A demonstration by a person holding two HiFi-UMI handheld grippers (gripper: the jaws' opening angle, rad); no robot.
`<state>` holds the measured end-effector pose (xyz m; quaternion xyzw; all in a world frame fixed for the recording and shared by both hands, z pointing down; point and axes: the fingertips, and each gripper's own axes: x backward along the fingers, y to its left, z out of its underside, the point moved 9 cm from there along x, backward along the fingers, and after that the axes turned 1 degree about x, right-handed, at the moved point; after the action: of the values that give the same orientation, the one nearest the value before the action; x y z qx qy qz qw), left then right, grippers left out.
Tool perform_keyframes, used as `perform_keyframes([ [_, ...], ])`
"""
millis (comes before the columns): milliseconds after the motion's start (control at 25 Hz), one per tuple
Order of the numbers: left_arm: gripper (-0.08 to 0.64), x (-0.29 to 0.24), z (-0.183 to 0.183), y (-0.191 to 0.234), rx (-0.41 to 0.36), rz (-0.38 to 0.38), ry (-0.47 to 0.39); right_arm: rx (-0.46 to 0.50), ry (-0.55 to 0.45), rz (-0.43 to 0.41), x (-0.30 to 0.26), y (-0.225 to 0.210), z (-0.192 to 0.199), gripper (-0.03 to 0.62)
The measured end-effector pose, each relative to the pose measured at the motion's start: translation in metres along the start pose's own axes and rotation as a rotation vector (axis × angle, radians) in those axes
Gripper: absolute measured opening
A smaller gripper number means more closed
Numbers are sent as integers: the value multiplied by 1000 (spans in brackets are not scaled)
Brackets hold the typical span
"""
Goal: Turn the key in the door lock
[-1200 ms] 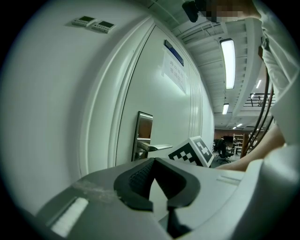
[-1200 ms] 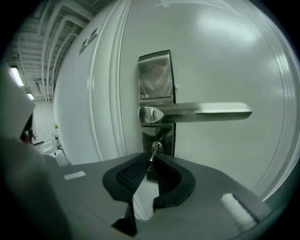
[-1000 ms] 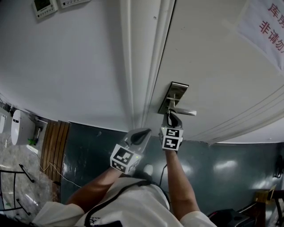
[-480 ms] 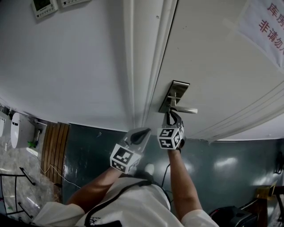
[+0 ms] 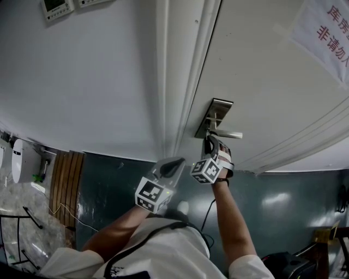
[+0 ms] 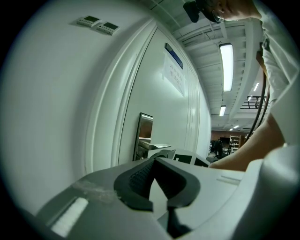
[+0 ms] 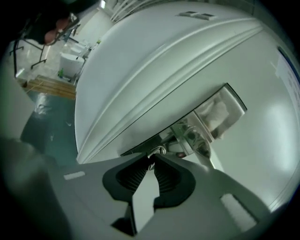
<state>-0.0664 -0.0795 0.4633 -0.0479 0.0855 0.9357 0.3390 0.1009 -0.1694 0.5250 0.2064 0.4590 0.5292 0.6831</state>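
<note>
A steel lock plate [image 5: 214,117] with a lever handle [image 5: 230,134] sits on the white door [image 5: 262,71]. My right gripper [image 5: 210,141] is pressed up under the handle, rolled to one side. In the right gripper view its tips [image 7: 152,157] pinch a small metal key [image 7: 154,151] at the lock plate [image 7: 213,115]; the jaws are opening slightly, with the key still between them. My left gripper [image 5: 175,163] hovers just left of it by the door frame, jaws shut on nothing [image 6: 153,161]. The keyhole itself is hidden.
The white door frame [image 5: 182,82] runs left of the lock. A paper notice with red characters [image 5: 327,32] hangs on the door at upper right. Wall control panels [image 5: 54,8] are at top left. Wooden boards [image 5: 65,180] lie on the dark floor at left.
My right gripper has rolled at the lock; its marker cube has turned and the wrist twisted. The left gripper has stayed where it was.
</note>
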Motion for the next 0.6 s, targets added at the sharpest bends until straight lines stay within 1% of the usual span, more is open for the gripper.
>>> perform_keyframes([
  [80, 5, 1, 1, 0, 1, 0, 4, 70, 10, -3, -1, 1, 0, 58],
  [400, 5, 4, -1, -3, 12, -2, -2, 301, 33, -6, -2, 6, -1, 60],
  [520, 5, 4, 1, -5, 9, -1, -1, 343, 8, -1, 5, -2, -12, 61],
  [600, 5, 4, 2, -7, 7, 1, 2, 359, 24, 5, 4, 0, -10, 61],
])
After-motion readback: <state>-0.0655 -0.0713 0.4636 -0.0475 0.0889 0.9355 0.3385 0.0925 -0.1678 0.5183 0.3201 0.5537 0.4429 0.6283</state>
